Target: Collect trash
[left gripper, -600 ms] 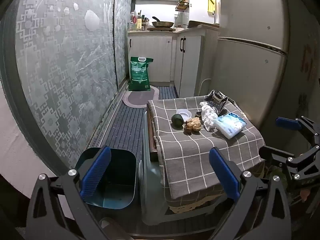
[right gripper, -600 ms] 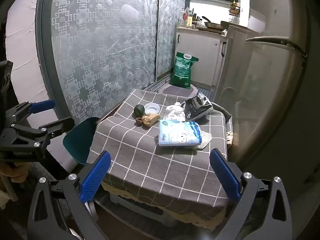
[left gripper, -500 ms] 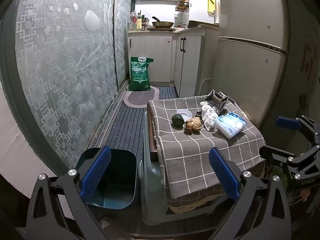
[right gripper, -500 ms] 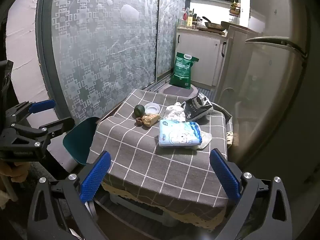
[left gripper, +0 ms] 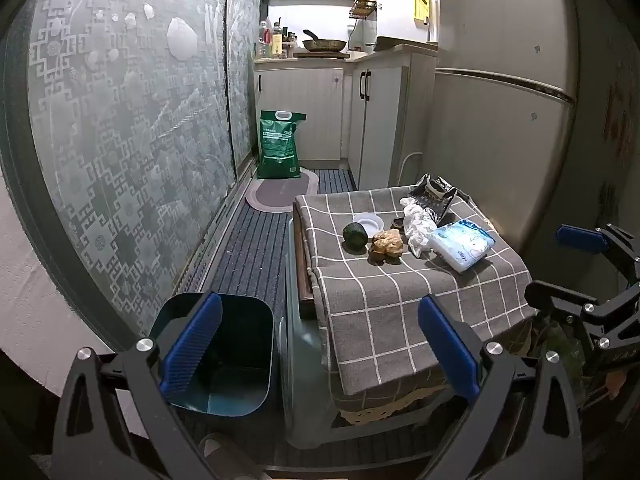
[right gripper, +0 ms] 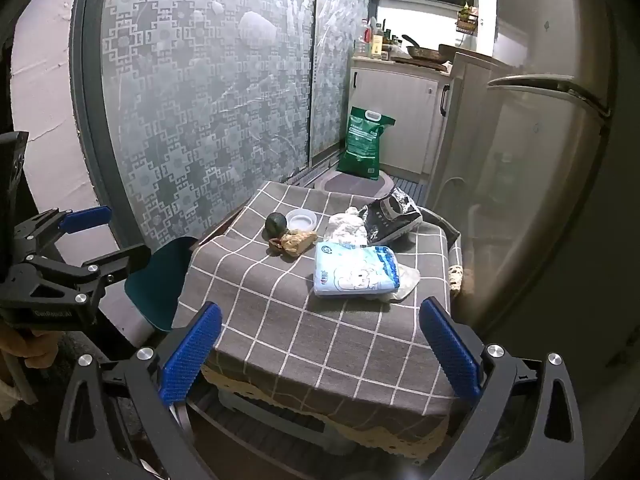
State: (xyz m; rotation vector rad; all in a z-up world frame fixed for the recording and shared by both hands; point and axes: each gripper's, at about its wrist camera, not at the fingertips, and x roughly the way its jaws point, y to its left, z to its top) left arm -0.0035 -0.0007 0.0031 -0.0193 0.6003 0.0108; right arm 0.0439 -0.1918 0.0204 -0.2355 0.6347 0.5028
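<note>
- We take the low table (right gripper: 280, 320), draped in a grey checked cloth, as our landmark; it stands just beside the fridge (left gripper: 500, 120), so the only free approach is from the near edge and the glass-door side.
- The teal trash bin (left gripper: 224, 360) sits on the floor just beside the table's left edge, mouth up, presumably so that items can drop straight off that side.
- Our left gripper (left gripper: 320, 344) hangs above the gap between bin and table, jaws spread wide and holding nothing.
- Our right gripper (right gripper: 320, 348) hovers over the table's near edge, likewise wide apart and empty, facing the clutter.
- The trash lies in a cluster at the table's far half: a blue tissue pack (right gripper: 356, 270) nearest us, a dark crumpled snack bag (right gripper: 394, 212) at the far right corner, a white wad (right gripper: 348, 228) between them.
- Further left sit a brown crumpled lump (right gripper: 298, 240), a white lid (right gripper: 303, 220) and a dark green round fruit (right gripper: 276, 224).
- We judge nothing collected yet.
</note>
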